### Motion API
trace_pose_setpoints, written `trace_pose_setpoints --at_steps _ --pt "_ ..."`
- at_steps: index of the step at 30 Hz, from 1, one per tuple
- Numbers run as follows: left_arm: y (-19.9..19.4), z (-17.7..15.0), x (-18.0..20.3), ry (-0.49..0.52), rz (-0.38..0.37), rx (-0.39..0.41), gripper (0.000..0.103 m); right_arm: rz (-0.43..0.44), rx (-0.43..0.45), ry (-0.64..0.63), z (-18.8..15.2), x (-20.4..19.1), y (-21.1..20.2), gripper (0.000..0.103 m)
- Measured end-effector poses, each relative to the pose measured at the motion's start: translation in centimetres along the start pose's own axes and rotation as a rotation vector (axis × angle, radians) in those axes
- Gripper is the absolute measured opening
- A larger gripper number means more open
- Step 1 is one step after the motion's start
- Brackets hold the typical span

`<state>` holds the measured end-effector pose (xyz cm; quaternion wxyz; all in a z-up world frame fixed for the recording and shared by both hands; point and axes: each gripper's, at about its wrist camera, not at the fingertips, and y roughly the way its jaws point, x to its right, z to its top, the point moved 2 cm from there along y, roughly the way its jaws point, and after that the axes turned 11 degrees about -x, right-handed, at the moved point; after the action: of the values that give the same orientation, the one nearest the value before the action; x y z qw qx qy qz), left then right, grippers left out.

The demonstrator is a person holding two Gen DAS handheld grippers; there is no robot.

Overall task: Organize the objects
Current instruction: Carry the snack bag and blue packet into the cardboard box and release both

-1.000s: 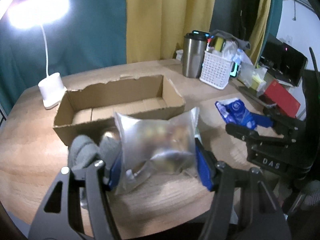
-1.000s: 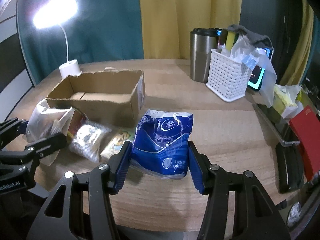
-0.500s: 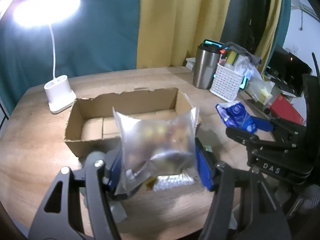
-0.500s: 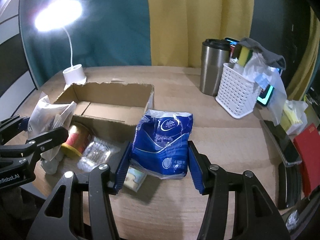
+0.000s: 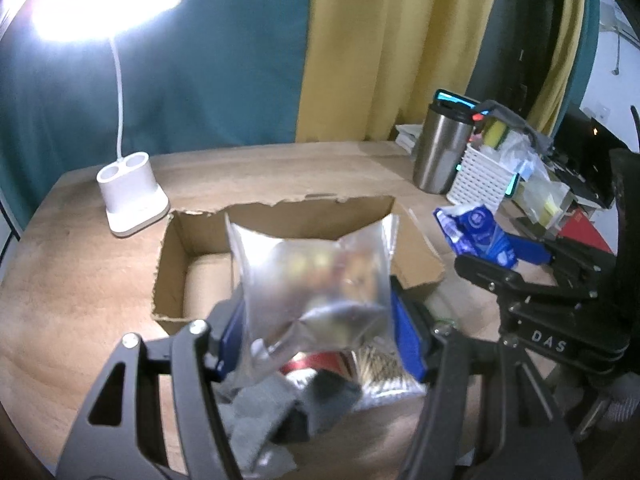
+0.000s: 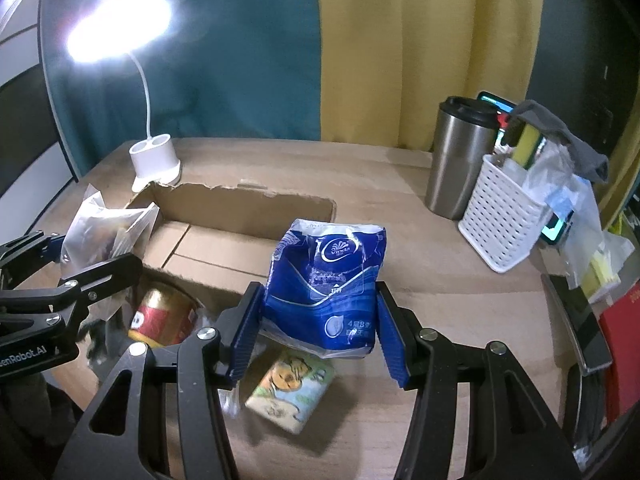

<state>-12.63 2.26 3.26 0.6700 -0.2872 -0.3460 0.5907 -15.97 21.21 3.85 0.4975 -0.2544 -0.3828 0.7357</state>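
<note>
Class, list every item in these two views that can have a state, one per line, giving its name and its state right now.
Desk lamp: switched on.
Cardboard box: open, nothing seen inside.
Steel tumbler: upright, lid on.
Clear snack bag: gripped, lifted.
Blue tissue pack: gripped, lifted.
Left gripper: shut on the bag.
Right gripper: shut on the pack.
Red can: lying on its side.

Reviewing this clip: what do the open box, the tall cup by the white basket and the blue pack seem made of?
Open box: brown corrugated cardboard, matte, with a torn, ragged rim.
Tall cup: likely brushed stainless steel with a soft sheen, under a dark, probably plastic lid.
Blue pack: thin glossy printed plastic film, crinkled, looking soft inside.
</note>
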Motion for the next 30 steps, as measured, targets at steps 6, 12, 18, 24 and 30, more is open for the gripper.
trace_pose_setpoints --at_steps 6,12,18,24,30 --pt "0.8 1.2 -1.1 -0.013 0.004 -0.006 0.064 0.006 -0.012 -0.008 1.3 -0.3 1.2 0.057" --pt "1.9 2.1 -1.8 -0.021 0.01 -0.019 0.064 0.012 -0.025 -0.01 2.3 -0.4 2.5 0.057" --pt "3.1 3.0 -2.1 -0.027 0.013 -0.034 0.064 0.024 -0.045 -0.009 3.1 -0.2 3.9 0.057" --pt "4.7 3.8 -2.5 -0.037 0.009 -0.056 0.064 0.039 -0.068 -0.02 3.7 -0.2 5.4 0.057" --pt "6.2 4.1 -2.6 -0.044 -0.001 -0.087 0.064 0.06 -0.097 -0.014 4.0 -0.5 6.8 0.057"
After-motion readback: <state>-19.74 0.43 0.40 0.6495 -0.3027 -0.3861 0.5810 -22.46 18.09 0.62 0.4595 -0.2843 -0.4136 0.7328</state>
